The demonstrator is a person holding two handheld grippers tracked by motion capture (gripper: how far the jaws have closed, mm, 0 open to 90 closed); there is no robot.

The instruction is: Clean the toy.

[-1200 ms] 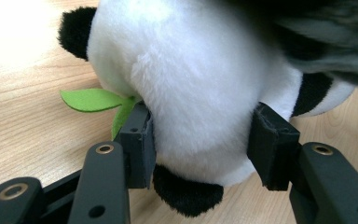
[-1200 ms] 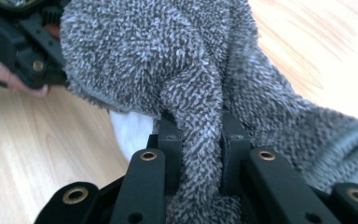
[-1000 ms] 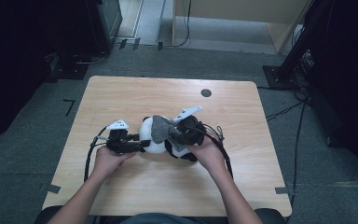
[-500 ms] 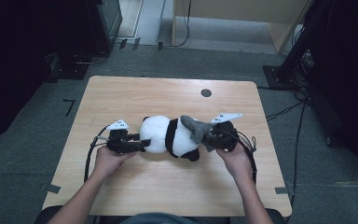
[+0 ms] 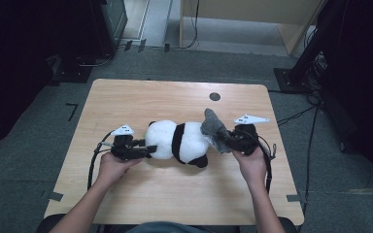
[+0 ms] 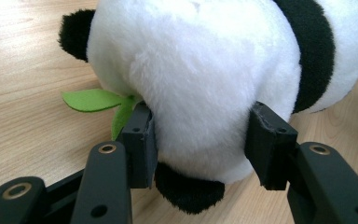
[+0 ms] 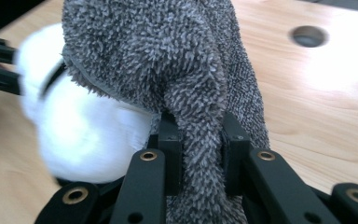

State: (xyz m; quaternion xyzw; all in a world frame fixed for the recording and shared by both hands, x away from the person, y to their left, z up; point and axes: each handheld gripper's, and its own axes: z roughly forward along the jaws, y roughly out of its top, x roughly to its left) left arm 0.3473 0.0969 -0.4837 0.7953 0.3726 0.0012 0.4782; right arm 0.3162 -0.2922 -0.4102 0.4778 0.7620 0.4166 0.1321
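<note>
a: what's the left gripper (image 5: 145, 149) doing?

b: it's clamped on the plush panda (image 5: 177, 141). in the left gripper view the two black pads press into the white fur from either side, with the round white body (image 6: 200, 79) bulging between them, so the jaws stand partway apart with the toy filling the gap. one black paw (image 6: 189, 190) sits just below the pads, and a green felt leaf (image 6: 93, 99) pokes out beside the left pad.

a: and the right gripper (image 5: 226, 140)?

b: narrow, pinched on a grey terry cloth (image 5: 212, 127). in the right gripper view a bunched strand of the cloth (image 7: 200, 154) runs down between the two pads, which squeeze it from both sides, and the rest of the fabric (image 7: 158, 51) rises above the jaws.

a: where's the panda itself?

b: lying on its side on the wooden table (image 5: 141, 194), about in the middle, lengthwise between the two grippers. the black band around its body faces up in the high view.

a: does the cloth touch the panda?

b: in the high view the cloth sits right against the panda's right end, near the right gripper. in the right gripper view the white fur (image 7: 88, 135) is just behind the cloth, a bit blurred.

a: anything else on the table?

b: a small round hole (image 5: 215, 96) in the tabletop, well beyond the toy.
</note>
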